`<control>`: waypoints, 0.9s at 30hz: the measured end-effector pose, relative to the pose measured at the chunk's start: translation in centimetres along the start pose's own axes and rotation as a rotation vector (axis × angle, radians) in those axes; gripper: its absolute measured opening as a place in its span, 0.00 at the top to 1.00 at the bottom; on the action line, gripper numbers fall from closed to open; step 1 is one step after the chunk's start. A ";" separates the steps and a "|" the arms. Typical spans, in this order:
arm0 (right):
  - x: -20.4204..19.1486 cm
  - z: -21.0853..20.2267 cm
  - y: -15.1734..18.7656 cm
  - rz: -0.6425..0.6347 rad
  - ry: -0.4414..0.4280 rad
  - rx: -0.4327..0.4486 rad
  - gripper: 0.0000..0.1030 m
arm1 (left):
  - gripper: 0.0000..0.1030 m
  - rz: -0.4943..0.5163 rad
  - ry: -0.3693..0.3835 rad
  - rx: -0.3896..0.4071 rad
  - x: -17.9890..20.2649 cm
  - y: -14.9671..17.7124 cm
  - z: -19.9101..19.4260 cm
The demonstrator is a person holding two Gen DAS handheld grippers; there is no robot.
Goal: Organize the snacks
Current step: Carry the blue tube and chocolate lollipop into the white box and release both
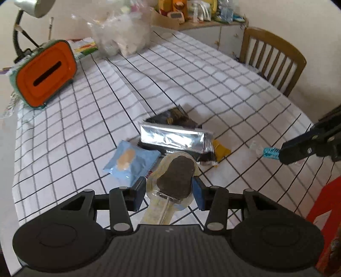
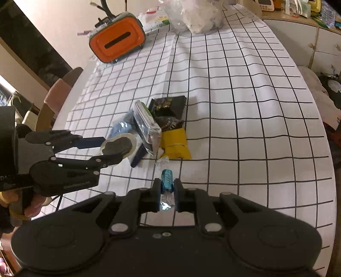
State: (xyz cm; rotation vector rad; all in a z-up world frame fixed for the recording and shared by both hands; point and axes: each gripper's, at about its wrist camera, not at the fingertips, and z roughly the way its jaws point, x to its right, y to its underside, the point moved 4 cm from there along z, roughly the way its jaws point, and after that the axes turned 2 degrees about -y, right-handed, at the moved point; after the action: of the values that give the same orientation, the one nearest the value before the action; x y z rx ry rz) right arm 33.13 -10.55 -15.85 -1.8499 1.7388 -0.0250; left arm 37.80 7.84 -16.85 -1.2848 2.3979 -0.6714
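My left gripper (image 1: pixel 170 192) is shut on a clear-wrapped dark chocolate lollipop (image 1: pixel 175 178), lifted a little above the checked tablecloth (image 1: pixel 213 85). In the right wrist view that lollipop (image 2: pixel 118 147) shows at the left between the left gripper's fingers (image 2: pixel 93 142). My right gripper (image 2: pixel 167 189) is shut on a small blue-wrapped candy (image 2: pixel 167 180), also seen as the blue candy (image 1: pixel 270 152) at the right edge of the left wrist view. On the cloth lie a silver foil pack (image 1: pixel 174 137), a light blue packet (image 1: pixel 131 163), a black packet (image 2: pixel 167 105) and a yellow packet (image 2: pixel 175 146).
An orange and green tissue box (image 1: pixel 45 73) stands at the far left beside a desk lamp (image 1: pixel 32 12). A clear plastic bag (image 1: pixel 121 32) lies at the table's far end. A wooden chair (image 1: pixel 272 59) stands at the right. A red object (image 1: pixel 328 213) is at the near right.
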 end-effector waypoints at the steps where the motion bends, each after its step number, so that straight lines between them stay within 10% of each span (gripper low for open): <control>1: -0.2 -0.4 -0.1 0.003 -0.009 0.006 0.89 | 0.56 -0.008 -0.005 0.006 -0.1 -0.2 -0.6; 27: -2.2 -13.2 7.8 -0.150 -0.118 0.067 0.89 | 0.56 -0.227 -0.059 0.023 9.5 5.5 -16.0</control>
State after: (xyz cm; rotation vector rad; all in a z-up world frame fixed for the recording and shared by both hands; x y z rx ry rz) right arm 20.48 -13.56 -7.45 -1.8901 1.4996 -0.0315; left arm 20.98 6.43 -7.22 -1.5602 2.2106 -0.7102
